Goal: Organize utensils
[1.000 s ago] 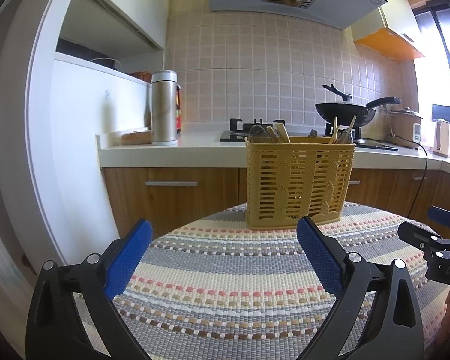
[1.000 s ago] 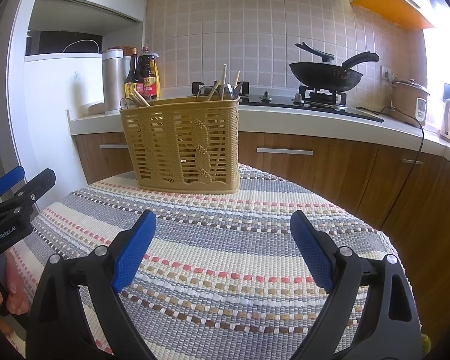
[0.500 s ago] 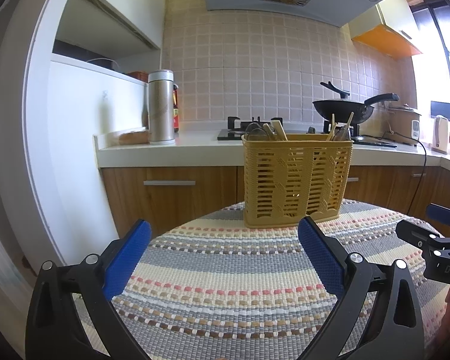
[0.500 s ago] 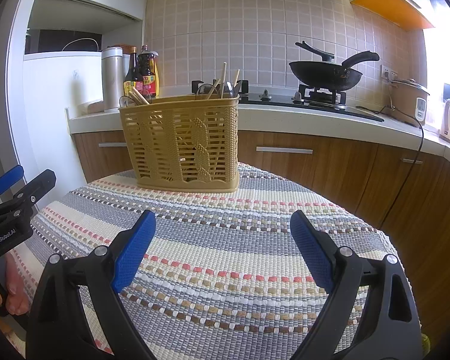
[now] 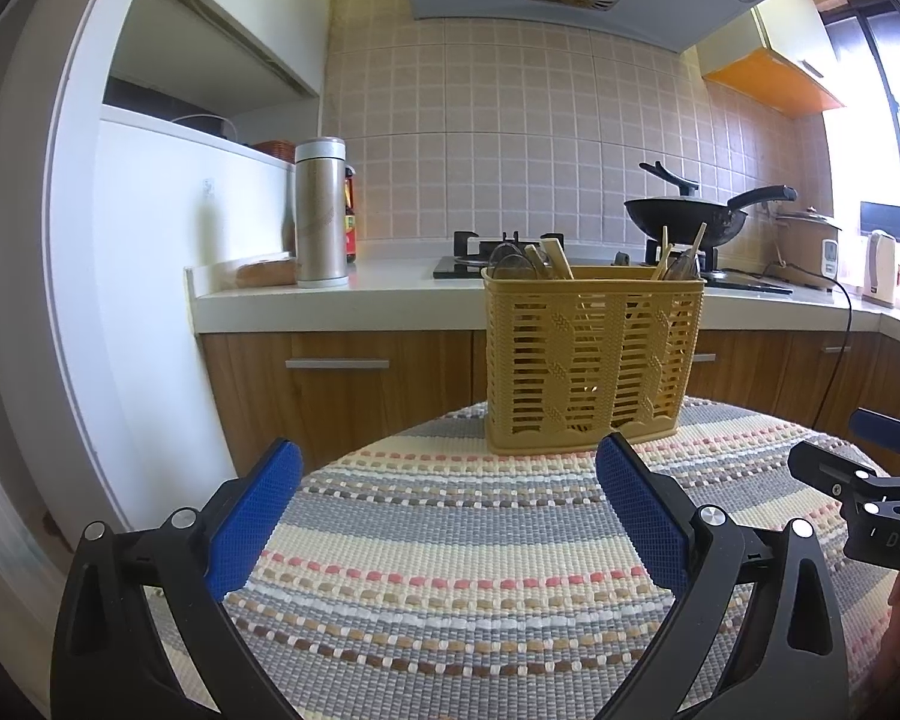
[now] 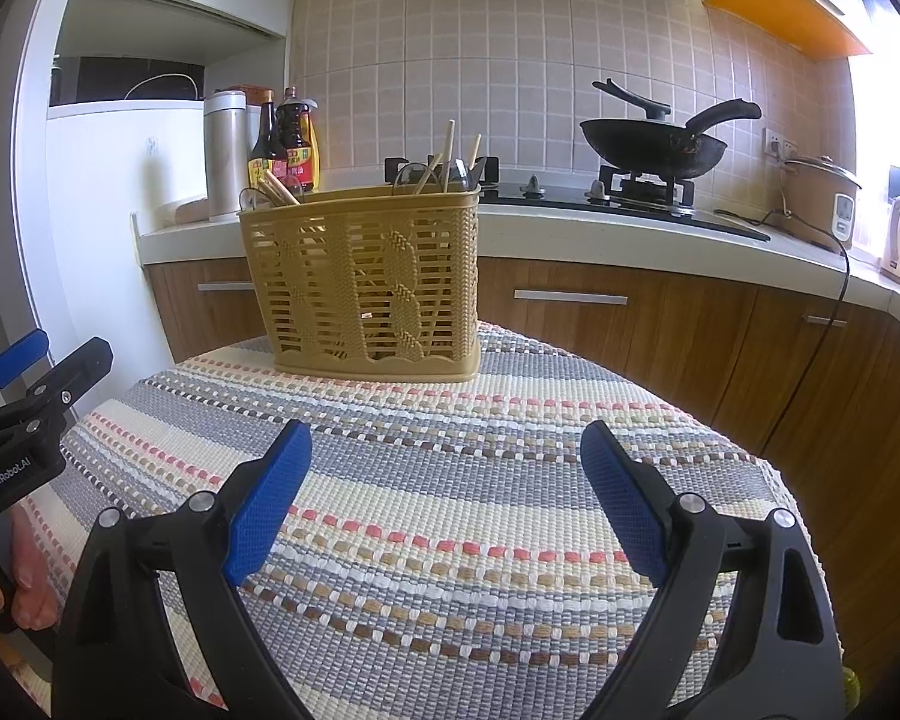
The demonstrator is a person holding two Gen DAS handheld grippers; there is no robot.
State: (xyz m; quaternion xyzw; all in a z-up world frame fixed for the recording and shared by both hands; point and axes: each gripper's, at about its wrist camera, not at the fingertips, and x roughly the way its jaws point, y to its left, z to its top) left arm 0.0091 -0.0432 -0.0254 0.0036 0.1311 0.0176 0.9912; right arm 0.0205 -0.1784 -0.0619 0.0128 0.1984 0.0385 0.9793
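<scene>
At the far edge of the round table stood a yellow slatted utensil basket (image 5: 591, 360), and most of what it held was hidden behind its walls. Only the tops showed above the rim: wooden chopsticks (image 6: 448, 156), a flat wooden handle (image 5: 557, 258) and some dark wire or metal pieces too tangled to name. Which compartment each sat in could not be made out.

The left gripper (image 5: 447, 504) hovered low over the striped woven tablecloth (image 5: 450, 570), its blue-padded jaws spread wide with nothing between them. The right gripper (image 6: 444, 495) was likewise wide apart and empty. Both were well short of the basket. Each appeared at the edge of the other's view, cut off by the frame, and a few fingers (image 6: 27, 585) of the hand on the left tool showed.

Behind the table ran a white counter (image 5: 330, 297) over wooden cabinets. A steel flask (image 5: 320, 213) and sauce bottles (image 6: 285, 141) stood on it at the left, a black wok (image 6: 654, 147) sat on the gas hob, and a rice cooker (image 6: 822, 198) stood further right, its cord trailing down. The window glare washed out the far right corner.
</scene>
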